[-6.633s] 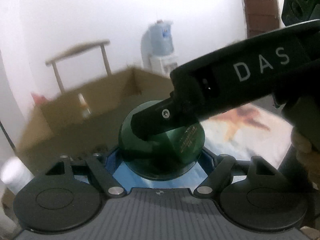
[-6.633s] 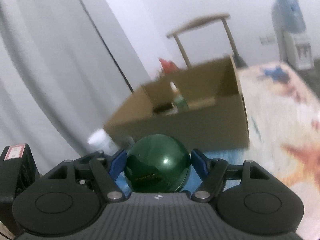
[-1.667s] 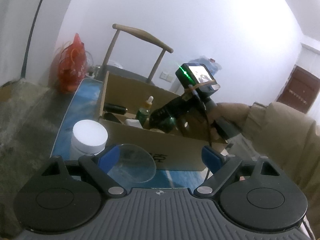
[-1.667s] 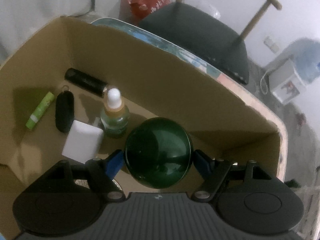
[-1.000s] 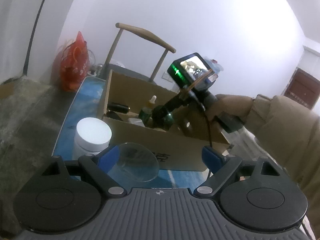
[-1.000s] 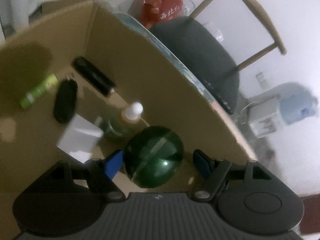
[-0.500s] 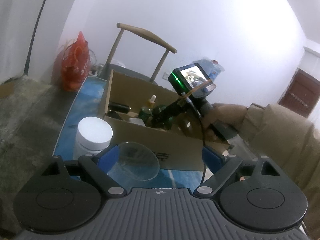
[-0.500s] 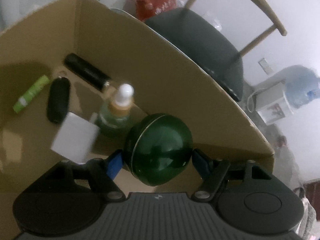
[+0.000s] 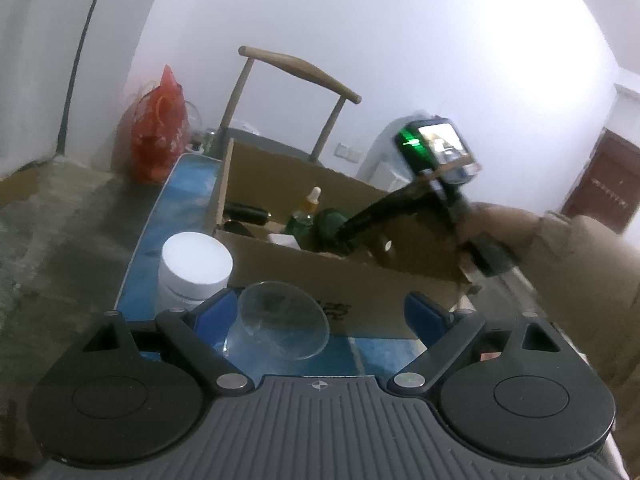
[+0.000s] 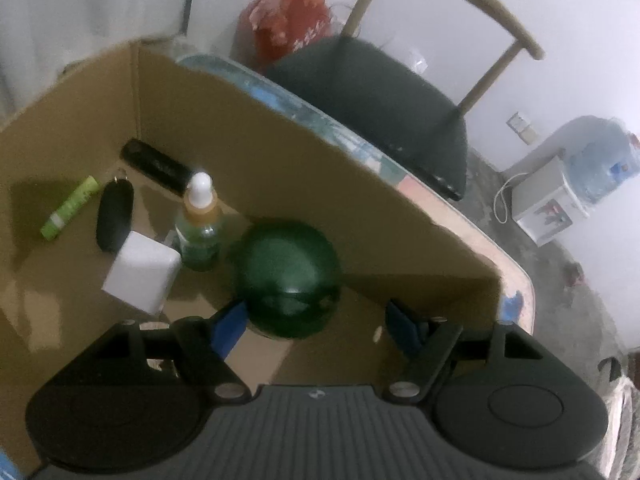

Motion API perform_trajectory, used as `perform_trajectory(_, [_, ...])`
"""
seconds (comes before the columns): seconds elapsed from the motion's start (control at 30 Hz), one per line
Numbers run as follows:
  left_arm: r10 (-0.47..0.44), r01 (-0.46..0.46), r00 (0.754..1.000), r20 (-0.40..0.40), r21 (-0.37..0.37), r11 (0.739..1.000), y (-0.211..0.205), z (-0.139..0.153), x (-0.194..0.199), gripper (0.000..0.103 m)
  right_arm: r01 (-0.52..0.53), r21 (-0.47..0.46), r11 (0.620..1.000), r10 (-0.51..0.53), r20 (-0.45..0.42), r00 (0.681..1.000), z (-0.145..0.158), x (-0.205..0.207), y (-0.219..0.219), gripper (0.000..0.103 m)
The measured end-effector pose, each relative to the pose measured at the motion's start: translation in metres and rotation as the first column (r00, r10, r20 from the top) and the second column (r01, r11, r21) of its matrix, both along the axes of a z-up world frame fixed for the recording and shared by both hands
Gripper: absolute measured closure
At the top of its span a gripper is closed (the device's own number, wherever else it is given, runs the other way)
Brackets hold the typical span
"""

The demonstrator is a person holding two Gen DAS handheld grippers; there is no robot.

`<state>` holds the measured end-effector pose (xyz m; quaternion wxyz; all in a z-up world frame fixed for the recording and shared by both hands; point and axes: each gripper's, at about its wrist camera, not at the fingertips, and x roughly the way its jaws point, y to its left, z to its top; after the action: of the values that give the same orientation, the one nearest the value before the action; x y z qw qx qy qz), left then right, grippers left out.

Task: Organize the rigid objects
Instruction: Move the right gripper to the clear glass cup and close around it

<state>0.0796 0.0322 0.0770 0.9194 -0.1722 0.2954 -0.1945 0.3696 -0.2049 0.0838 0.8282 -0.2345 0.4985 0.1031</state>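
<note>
The right gripper (image 10: 316, 320) reaches down into the cardboard box (image 10: 280, 152), its jaws spread. The dark green round jar (image 10: 290, 276) sits in the box between them, against the left blue pad (image 10: 230, 326), while the right pad stands clear of it, so the jar is not pinched. Just beside the jar stands a green dropper bottle (image 10: 199, 224) with a white cap; near it lie a white rectangular block (image 10: 141, 271), a black oval key fob (image 10: 115, 210), a light green tube (image 10: 70, 207) and a black cylinder (image 10: 154, 164).

The left gripper (image 9: 316, 316) hovers low over the blue table (image 9: 188, 184) before the box's near wall, jaws wide apart. A clear glass cup (image 9: 276, 320) lies between them, beside the left pad; whether it touches I cannot tell. A white-lidded jar (image 9: 196, 266) stands just behind the cup, outside the box.
</note>
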Motion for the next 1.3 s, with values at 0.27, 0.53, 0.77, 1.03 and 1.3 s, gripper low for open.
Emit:
perform_trajectory(0.27, [0.016,-0.016,1.000,-0.014,0.045,0.999,0.001,-0.007,-0.004,0.011,0.040,0.174,0.984,-0.054,0.077,0.996,0.036,-0.033,-0.043,0.025])
perform_trajectory(0.53, [0.037,-0.036,0.999,-0.006,0.116,0.993,0.005,-0.018,-0.007,0.008,-0.051,0.537,0.842,-0.036,0.150,0.988,0.076,-0.108,-0.060,0.025])
perform_trajectory(0.77, [0.069,-0.075,0.997,0.044,0.168,0.983,0.010,-0.027,-0.007,0.008,-0.170,0.701,0.692,0.065,0.173,0.983,0.082,-0.157,-0.029,0.025])
perform_trajectory(1.03, [-0.062,0.054,0.998,0.023,0.242,0.969,-0.014,-0.046,-0.004,0.008,-0.053,0.743,0.667,-0.014,0.084,0.996,0.030,-0.170,-0.014,0.040])
perform_trajectory(1.3, [-0.029,0.018,0.999,0.022,0.397,0.918,-0.044,-0.065,0.012,0.018,0.025,0.761,0.648,-0.052,0.011,0.999,-0.002,-0.165,-0.007,0.061])
